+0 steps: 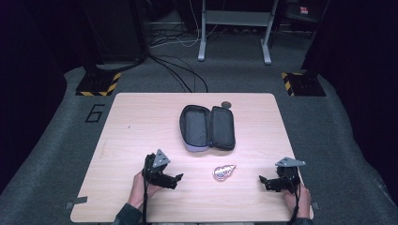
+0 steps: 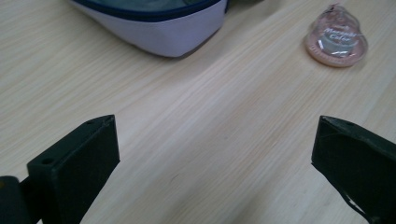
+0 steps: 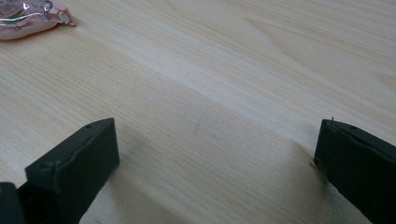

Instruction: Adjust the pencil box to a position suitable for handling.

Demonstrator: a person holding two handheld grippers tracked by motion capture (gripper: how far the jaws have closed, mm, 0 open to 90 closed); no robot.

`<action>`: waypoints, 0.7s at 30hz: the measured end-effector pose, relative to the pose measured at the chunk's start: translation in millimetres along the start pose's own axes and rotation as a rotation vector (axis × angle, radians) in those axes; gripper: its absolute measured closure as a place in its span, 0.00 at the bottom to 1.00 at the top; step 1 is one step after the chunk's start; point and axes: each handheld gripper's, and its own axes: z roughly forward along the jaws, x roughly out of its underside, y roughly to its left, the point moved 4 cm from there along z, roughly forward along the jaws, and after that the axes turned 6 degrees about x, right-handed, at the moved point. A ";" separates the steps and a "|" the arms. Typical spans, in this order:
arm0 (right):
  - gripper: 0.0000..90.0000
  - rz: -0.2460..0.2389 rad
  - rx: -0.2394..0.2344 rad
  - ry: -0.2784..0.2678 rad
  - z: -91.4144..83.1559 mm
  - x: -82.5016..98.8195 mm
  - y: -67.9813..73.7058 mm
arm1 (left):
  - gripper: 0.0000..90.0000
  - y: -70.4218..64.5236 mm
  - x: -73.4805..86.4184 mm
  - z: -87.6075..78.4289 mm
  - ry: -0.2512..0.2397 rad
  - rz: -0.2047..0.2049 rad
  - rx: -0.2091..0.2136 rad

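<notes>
Both tools rested near the tabletop's (image 1: pixel 131 117) front edge, the left tool (image 1: pixel 174 180) and right tool (image 1: pixel 264 182) spread wide and empty, probably poised to start. Between them lay a small pink packet (image 1: pixel 223 172), bare wood around it; the unzipped pouch (image 1: pixel 207 127) sat farther back, mid-table.

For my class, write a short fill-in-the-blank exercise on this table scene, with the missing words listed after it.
1. The dark pouch on the table lies ____, its inside showing.
2. The small pink packet lies between the pouch and the table's ____ edge.
3. The jaws of the left tongs and the right tongs stand wide ____.
4. Both tongs hold ____.

Missing words: open; near; apart; nothing
</notes>
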 end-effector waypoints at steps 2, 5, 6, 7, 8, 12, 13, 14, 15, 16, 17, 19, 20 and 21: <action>0.00 0.000 0.000 0.000 0.0 0.0 0.0 | 0.00 -4.3 -4.3 7.4 -0.004 0.008 0.015; 0.00 0.000 -0.001 0.000 0.0 0.0 0.0 | 0.00 -10.8 -10.2 16.6 0.000 0.017 0.042; 0.00 0.000 -0.001 0.000 0.0 0.0 0.0 | 0.00 -12.9 -12.6 19.7 0.001 0.022 0.047; 0.00 0.000 -0.001 -0.001 0.1 0.0 0.0 | 0.00 -15.1 -15.0 22.7 0.001 0.027 0.057; 0.00 0.000 -0.001 0.000 0.0 0.0 0.0 | 0.00 -18.1 -17.9 26.5 0.000 0.033 0.068; 0.00 0.000 -0.001 0.000 0.0 0.0 0.0 | 0.00 -26.0 -26.2 37.0 -0.001 0.044 0.099; 0.00 0.000 -0.001 0.000 0.0 0.0 0.0 | 0.00 -27.4 -28.3 39.4 0.001 0.047 0.105; 0.00 0.000 -0.001 0.000 0.0 0.0 0.0 | 0.00 -28.8 -30.9 42.7 0.004 0.062 0.106; 0.00 -0.001 -0.001 0.000 0.1 0.0 -0.1 | 0.00 -30.7 -32.8 45.4 0.008 0.064 0.116; 0.00 0.000 -0.001 0.000 0.0 0.0 0.0 | 0.00 -31.7 -34.6 47.0 0.008 0.074 0.113; 0.00 -0.001 -0.002 0.000 0.0 0.0 -0.1 | 0.00 -33.4 -36.0 49.1 0.004 0.073 0.124; 0.00 -0.001 -0.002 0.000 0.1 0.0 -0.1 | 0.00 -38.8 -40.2 55.5 0.007 0.085 0.142; 0.00 -0.001 -0.002 0.000 0.1 0.0 -0.1 | 0.00 -40.9 -42.2 58.2 0.009 0.096 0.142; 0.00 -0.002 -0.002 0.000 0.0 0.0 -0.2 | 0.00 -43.3 -44.0 61.3 0.014 0.101 0.154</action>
